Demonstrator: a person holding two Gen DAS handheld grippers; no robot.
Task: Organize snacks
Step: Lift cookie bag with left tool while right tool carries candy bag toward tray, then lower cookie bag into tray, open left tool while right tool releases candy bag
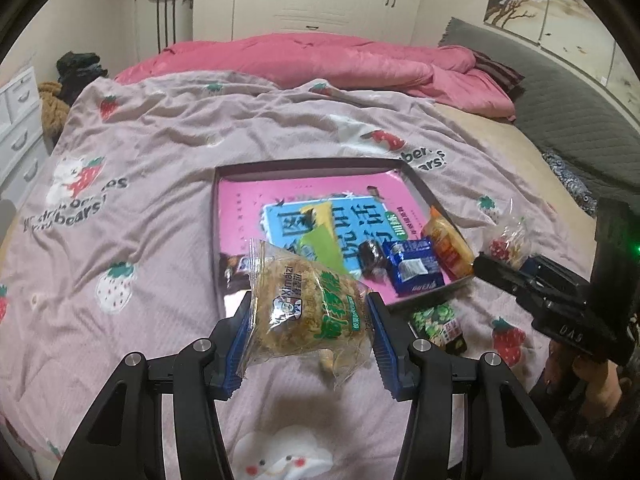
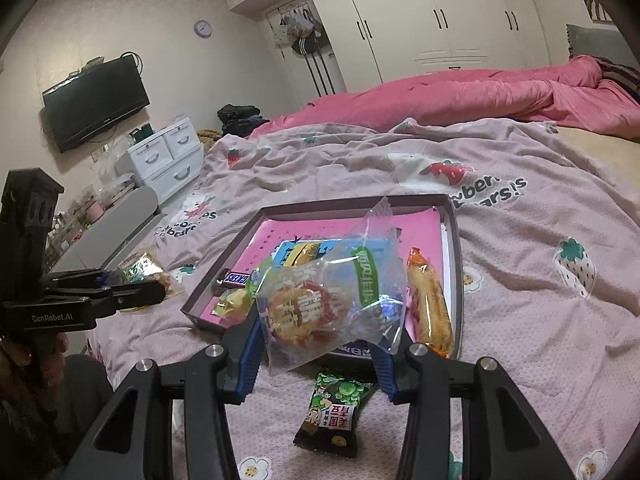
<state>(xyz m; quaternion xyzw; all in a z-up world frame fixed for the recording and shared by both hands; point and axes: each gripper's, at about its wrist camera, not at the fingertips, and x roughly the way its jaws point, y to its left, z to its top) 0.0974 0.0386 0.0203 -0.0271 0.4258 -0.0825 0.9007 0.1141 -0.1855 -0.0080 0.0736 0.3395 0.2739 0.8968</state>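
Observation:
My left gripper (image 1: 310, 322) is shut on a clear packet of yellow shredded snack with green print (image 1: 308, 312), held above the bedspread just in front of the shallow box (image 1: 218, 216). My right gripper (image 2: 320, 344) is shut on a clear packet holding a round red-labelled pastry (image 2: 308, 312), held above the box's near edge (image 2: 456, 264). The box holds a pink and blue booklet, a blue packet (image 1: 414, 266), an orange wafer packet (image 2: 430, 308), a Snickers bar (image 2: 232, 278) and a small dark sweet (image 1: 370, 254). A green pea packet (image 2: 334, 410) lies on the bedspread in front of the box.
The box lies on a pink strawberry-print bedspread (image 1: 140, 208). A pink duvet (image 1: 320, 60) is heaped at the far side. White drawers (image 2: 168, 156) and a wall television (image 2: 96, 100) stand left of the bed. White wardrobes (image 2: 432, 12) line the back wall.

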